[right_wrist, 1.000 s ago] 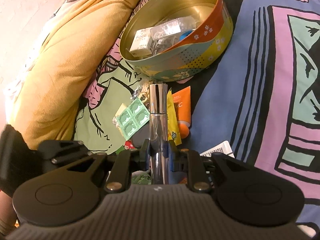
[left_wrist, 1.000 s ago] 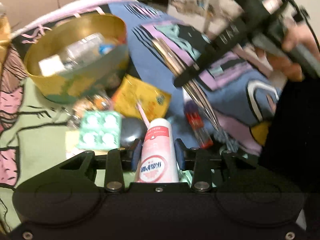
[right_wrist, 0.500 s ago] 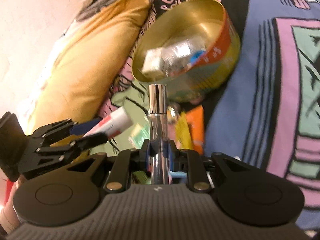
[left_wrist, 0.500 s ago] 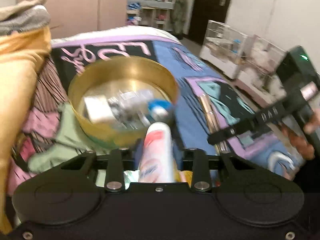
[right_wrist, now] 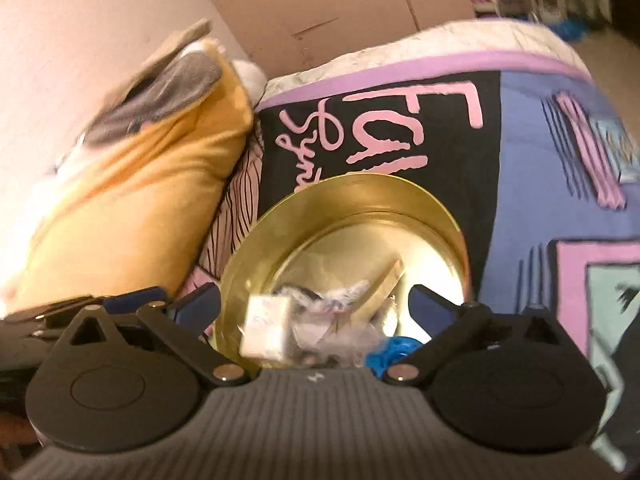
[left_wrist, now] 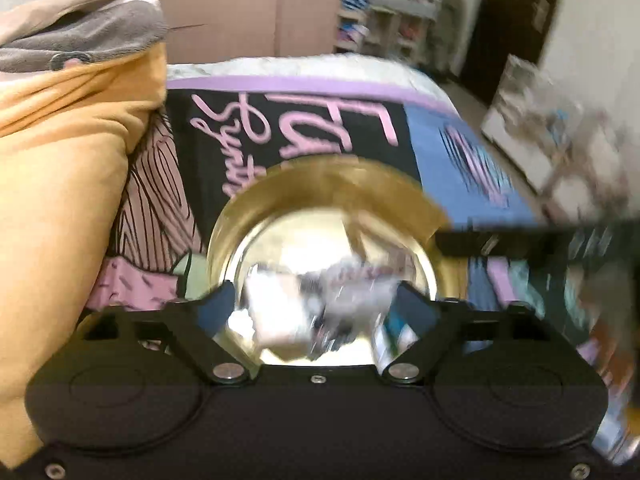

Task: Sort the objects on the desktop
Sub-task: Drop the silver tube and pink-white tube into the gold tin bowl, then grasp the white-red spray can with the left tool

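A round gold tin [left_wrist: 328, 184] [right_wrist: 352, 200] sits on the patterned bedspread. Both grippers hang over it. My left gripper [left_wrist: 314, 300] is open and empty; the pink-and-white tube [left_wrist: 360, 280] lies blurred in the tin among other items. My right gripper [right_wrist: 316, 300] is open and empty; a white box [right_wrist: 266, 328], crinkled clear wrappers [right_wrist: 332, 312], a blue piece [right_wrist: 394, 350] and a slim metallic tube [right_wrist: 380, 292] lie in the tin. The right gripper's dark fingers [left_wrist: 520, 238] cross the right of the left wrist view.
An orange pillow [left_wrist: 60, 200] [right_wrist: 132, 208] with a grey cloth on top lies left of the tin. The bedspread [right_wrist: 520, 184] stretches right. Furniture and shelves [left_wrist: 560, 140] stand across the room beyond the bed.
Both grippers moved forward over the tin and opened. The pink-and-white tube left the left gripper and the metallic tube left the right one; both now lie in the tin.
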The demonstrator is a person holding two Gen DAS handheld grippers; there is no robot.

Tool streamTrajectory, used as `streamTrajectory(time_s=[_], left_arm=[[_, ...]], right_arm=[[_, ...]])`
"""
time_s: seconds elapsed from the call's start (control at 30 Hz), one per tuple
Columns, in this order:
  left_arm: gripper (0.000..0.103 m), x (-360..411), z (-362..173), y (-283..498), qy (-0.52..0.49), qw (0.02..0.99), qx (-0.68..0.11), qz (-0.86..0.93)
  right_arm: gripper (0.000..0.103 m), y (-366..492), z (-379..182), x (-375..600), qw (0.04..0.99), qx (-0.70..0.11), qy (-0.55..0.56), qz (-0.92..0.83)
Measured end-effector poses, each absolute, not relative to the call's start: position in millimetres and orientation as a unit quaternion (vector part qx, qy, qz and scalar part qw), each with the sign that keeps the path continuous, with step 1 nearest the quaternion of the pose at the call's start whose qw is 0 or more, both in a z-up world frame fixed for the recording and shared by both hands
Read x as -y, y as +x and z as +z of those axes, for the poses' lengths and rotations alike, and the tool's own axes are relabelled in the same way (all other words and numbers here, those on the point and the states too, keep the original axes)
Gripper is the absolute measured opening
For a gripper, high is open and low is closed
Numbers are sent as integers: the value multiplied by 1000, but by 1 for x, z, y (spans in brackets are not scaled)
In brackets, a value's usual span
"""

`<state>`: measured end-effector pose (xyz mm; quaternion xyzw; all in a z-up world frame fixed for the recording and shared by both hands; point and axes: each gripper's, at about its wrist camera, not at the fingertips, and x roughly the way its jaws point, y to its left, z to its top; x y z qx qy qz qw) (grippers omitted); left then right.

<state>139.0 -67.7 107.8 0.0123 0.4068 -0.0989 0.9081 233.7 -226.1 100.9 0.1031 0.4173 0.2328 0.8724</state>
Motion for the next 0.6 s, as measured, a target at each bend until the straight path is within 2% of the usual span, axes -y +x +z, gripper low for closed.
streamTrajectory(time_s=[0.1, 0.27, 0.4, 0.5, 0.57, 0.6], left_arm=[[88, 53, 80, 105, 49, 904, -414, -92], [88, 36, 24, 69, 82, 887, -448, -72], [88, 21, -23, 70, 55, 872, -486, -34], [88, 19, -49, 74, 31, 863, -504, -9], [91, 25, -61, 77, 41, 862, -505, 7], [98, 28, -65, 76, 50, 866, -498, 15]], right_arm=[[103, 200, 93, 244, 883, -400, 87, 231], [103, 150, 63, 294, 858, -417, 201, 223], [103, 129, 36, 319, 833, -456, 247, 194], [103, 127, 35, 325, 837, -452, 250, 178], [103, 129, 38, 323, 851, -436, 236, 171], [103, 130, 38, 320, 856, -433, 229, 165]])
